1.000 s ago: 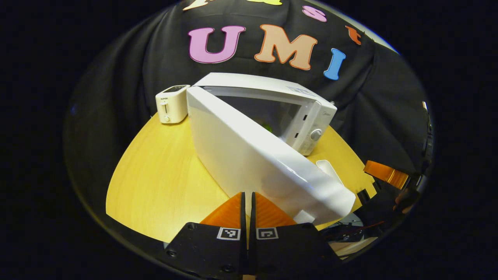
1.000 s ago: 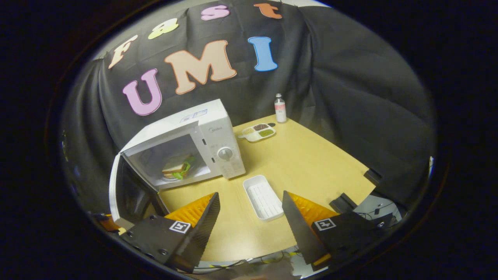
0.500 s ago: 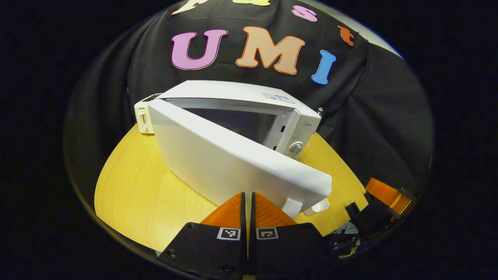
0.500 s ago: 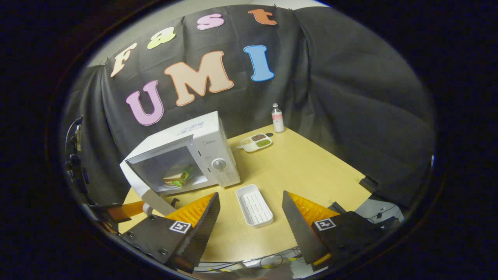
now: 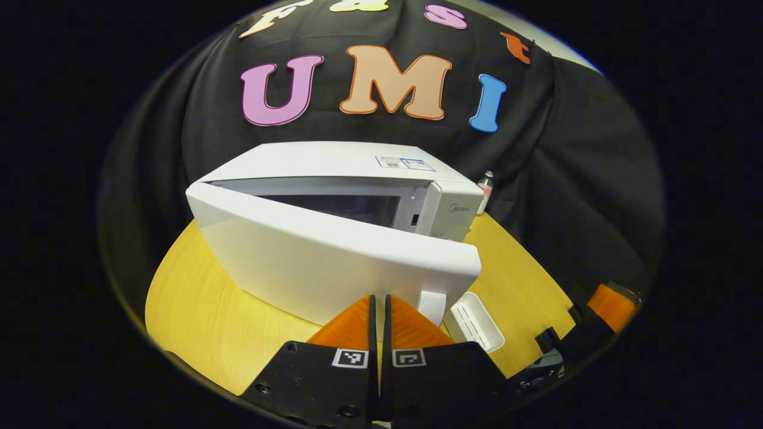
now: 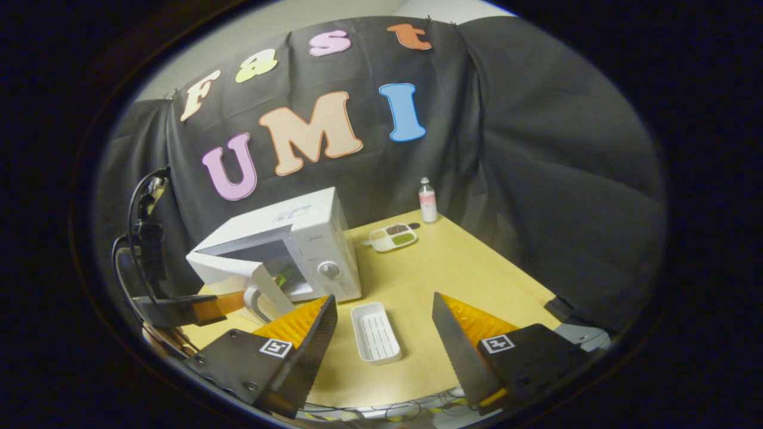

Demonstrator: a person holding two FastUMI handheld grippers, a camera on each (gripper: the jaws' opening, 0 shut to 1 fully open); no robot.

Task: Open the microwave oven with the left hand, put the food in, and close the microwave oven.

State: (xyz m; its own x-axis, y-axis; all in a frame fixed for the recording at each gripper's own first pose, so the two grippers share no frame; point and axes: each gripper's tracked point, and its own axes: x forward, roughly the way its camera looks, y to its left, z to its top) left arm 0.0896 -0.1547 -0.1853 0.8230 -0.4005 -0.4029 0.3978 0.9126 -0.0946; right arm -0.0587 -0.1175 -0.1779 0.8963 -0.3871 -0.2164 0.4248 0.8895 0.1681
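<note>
Left claw clenched, fingers together, tips at white microwave door, contact unclear. Door ajar on boxy white microwave oven, standing on yellow wooden surface. Food, apparently sandwich with green leaf, inside. Right claw released, above white ribbed tray.

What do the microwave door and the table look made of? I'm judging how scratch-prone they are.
The microwave door looks like glossy white plastic or painted metal: smooth, with soft highlights; the look leaves that open. The table looks like light wood or wood-look laminate, matte, with faint grain lines.
</note>
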